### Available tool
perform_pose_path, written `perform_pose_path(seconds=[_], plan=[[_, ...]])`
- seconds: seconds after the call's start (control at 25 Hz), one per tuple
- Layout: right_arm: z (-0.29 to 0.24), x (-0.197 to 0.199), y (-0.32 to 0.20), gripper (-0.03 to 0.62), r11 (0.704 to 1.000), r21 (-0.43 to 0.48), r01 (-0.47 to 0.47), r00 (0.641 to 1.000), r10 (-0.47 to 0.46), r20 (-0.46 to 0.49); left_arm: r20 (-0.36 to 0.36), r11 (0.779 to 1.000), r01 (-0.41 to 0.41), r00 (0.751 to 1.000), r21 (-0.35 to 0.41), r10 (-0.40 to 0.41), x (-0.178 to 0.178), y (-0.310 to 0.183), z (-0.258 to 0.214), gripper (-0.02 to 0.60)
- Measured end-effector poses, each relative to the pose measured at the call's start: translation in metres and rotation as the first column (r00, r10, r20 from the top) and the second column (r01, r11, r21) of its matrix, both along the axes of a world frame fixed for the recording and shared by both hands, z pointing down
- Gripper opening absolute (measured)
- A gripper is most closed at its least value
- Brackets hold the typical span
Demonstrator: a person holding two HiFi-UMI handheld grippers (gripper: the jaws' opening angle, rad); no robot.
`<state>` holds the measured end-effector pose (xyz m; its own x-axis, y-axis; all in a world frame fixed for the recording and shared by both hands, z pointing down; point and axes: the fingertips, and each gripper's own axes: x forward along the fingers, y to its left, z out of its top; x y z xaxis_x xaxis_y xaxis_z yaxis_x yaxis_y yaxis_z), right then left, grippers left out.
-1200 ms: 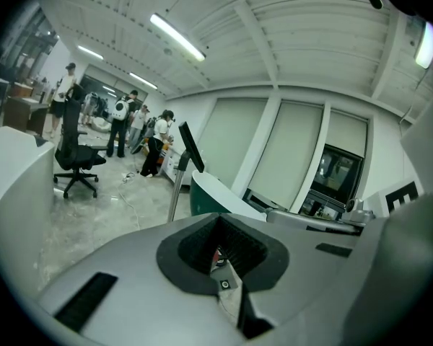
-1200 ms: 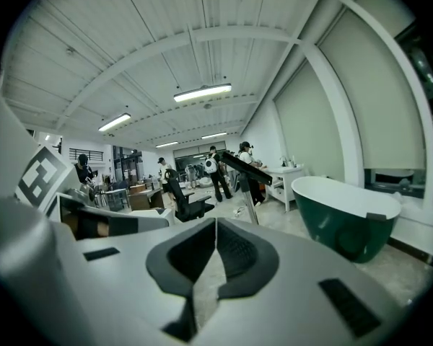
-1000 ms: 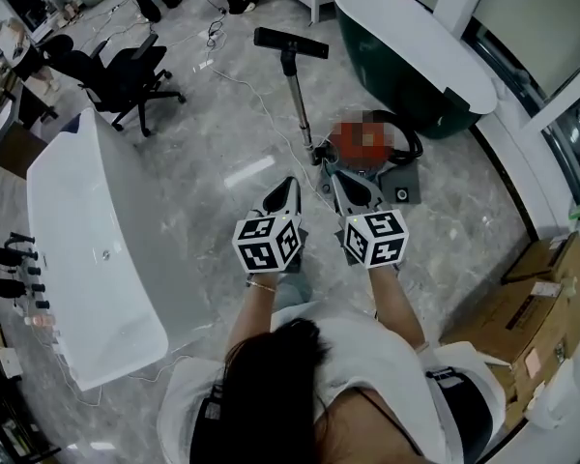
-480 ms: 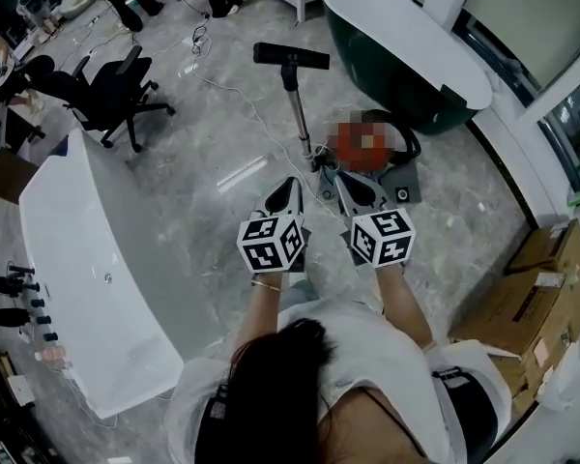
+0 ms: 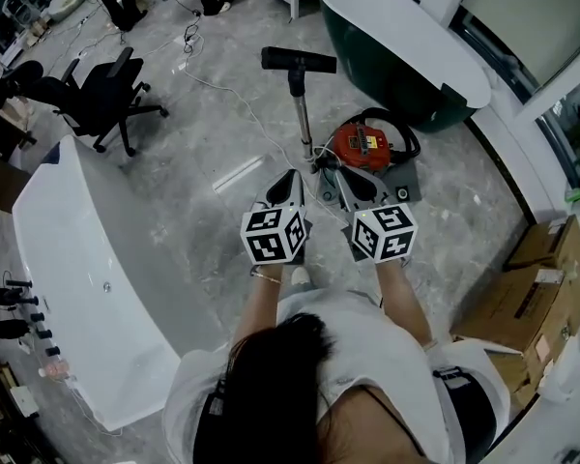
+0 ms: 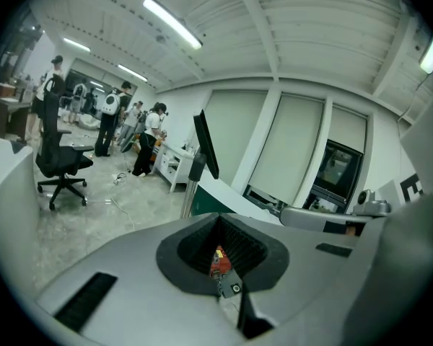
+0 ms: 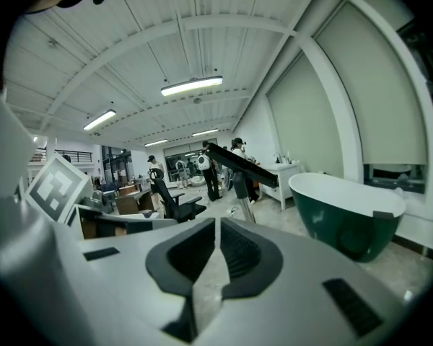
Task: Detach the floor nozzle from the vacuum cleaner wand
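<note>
Grey jaws on your left gripper (image 5: 290, 176) and right gripper (image 5: 342, 178) are both pressed together on nothing, side by side in the air. Just beyond them sits the red vacuum (image 5: 364, 146), its wand (image 5: 301, 114) standing up with the floor nozzle (image 5: 299, 61) at the top. With the jaws closed like this you can't grasp either part. Nudge the wand and it may topple, or you may snag the white cable (image 5: 234, 93).

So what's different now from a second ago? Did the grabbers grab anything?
The left gripper and the right gripper have moved a little closer to the red vacuum cleaner. Nothing was grabbed or let go: both are shut and empty. The floor nozzle stays on the wand, untouched.
</note>
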<state>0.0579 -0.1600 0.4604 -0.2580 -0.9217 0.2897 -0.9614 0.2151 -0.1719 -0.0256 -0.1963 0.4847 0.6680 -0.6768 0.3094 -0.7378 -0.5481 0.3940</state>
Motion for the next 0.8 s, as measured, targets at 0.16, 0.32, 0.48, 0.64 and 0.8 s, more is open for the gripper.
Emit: perform_pose_path(seconds=[0.16,0.32,0.48,0.64,0.8], plan=[[0.001,-0.001,-0.009,0.017,1.000,0.002,-0.013,1.000,0.013,0.013,0.006,1.000,-0.009,1.000,0.013,0.009,-0.001,-0.011,-0.001,0.005],[-0.001,0.001,-0.018,0.017,1.000,0.009,-0.026,0.999,0.025,0.029,0.009,1.000,-0.007,1.000,0.021,0.007,-0.003,-0.021,-0.003,0.005],[0.002,-0.001,-0.022,0.017,1.000,0.003,-0.027,0.999,0.026,0.038,0.016,1.000,-0.001,1.000,0.017,0.001,-0.008,-0.025,0.001,0.005],[0.009,-0.001,-0.024,0.017,1.000,-0.011,-0.027,0.998,0.028,0.048,0.027,1.000,-0.001,1.000,0.006,0.001,-0.011,-0.025,0.009,0.005],[0.011,0.000,-0.032,0.017,1.000,-0.010,-0.020,0.998,0.021,0.052,0.029,1.000,0.004,1.000,0.008,-0.005,-0.013,-0.031,0.010,0.005]])
